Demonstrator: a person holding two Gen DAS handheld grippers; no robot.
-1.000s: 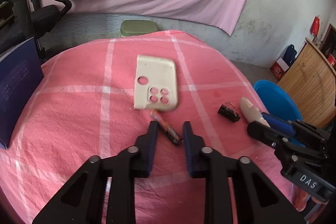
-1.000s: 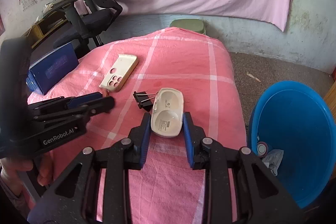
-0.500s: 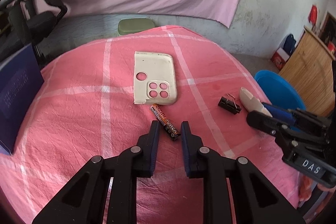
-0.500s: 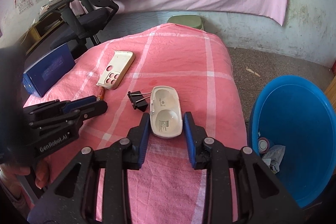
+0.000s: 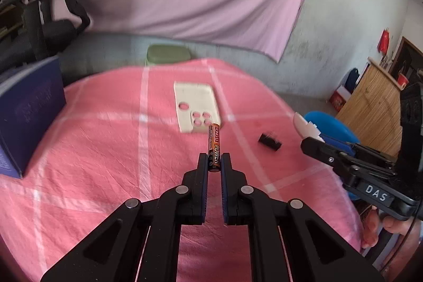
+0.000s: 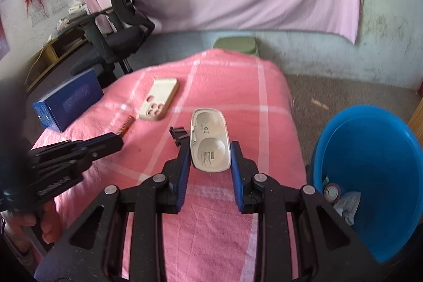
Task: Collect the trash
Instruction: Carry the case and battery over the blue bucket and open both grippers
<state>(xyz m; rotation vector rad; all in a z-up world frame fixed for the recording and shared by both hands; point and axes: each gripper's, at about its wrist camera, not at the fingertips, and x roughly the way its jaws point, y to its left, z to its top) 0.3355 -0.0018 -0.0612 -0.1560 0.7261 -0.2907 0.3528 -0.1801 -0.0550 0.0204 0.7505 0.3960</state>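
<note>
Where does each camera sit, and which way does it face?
Left wrist: on the left gripper, facing along its jaws, which clamp an orange-black battery over the pink checked cloth; the right gripper and fingers show.
Right wrist: on the right gripper, holding a white plastic shell beside the blue bucket.
Both show the cream phone case.

- The bench [image 6: 224, 223] is covered with a pink cloth with pale stripes.
- A cream phone case [image 5: 197, 107] lies flat near its middle.
- A black binder clip [image 5: 269, 141] lies to the right of the case.
- A dark blue box [image 5: 29, 110] stands at the left edge.
</note>
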